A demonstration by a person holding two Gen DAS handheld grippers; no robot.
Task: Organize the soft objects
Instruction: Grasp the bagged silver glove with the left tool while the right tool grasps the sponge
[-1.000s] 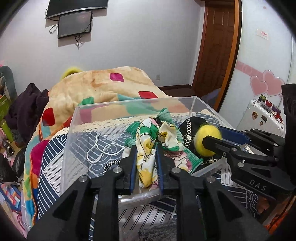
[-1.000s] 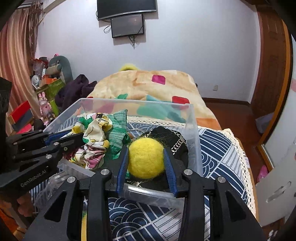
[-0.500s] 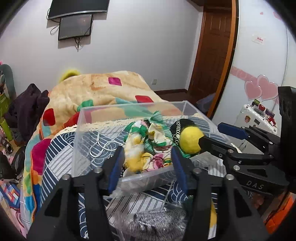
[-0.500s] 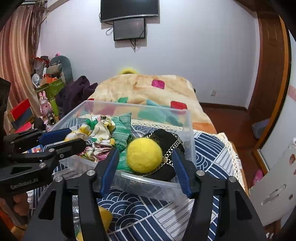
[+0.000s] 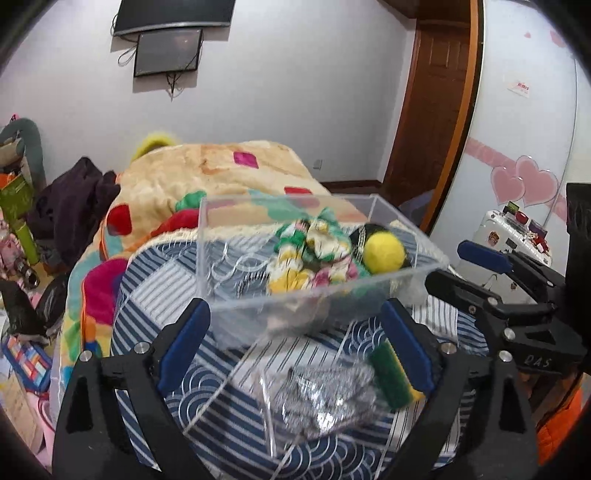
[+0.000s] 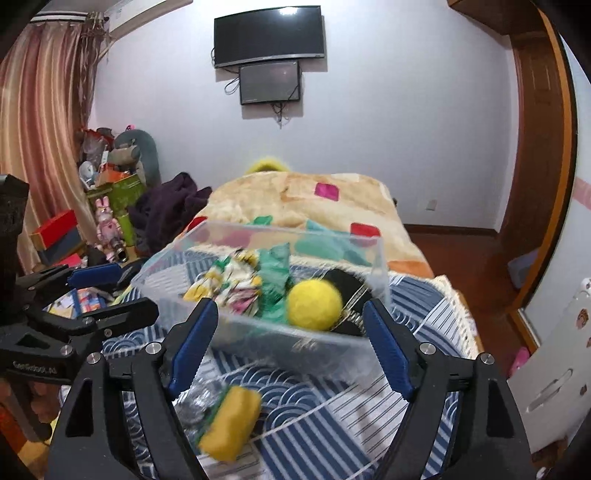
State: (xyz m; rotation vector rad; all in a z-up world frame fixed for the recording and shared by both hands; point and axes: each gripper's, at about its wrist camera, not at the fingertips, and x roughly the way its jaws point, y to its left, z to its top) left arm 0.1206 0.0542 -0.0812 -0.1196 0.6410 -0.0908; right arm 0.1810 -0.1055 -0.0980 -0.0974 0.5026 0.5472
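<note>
Both tools, left [image 5: 295, 343] and right [image 6: 290, 343], gape wide and empty; next grab the yellow-green rectangular sponge [image 6: 229, 424] lower-left on the bed, squeeze lightly, lift clear over the transparent plastic bin [image 6: 258, 332] rim.

Background of the room: two dark screens [image 6: 269, 35] mounted one above the other on the pale wall; a brown wooden door [image 5: 436, 99] at right; striped curtains [image 6: 40, 122] at left; a patchwork blanket [image 6: 295, 199] over the bed; a dark garment [image 6: 166, 206] heaped beside it; pink heart stickers [image 5: 524, 182] on a white panel.
</note>
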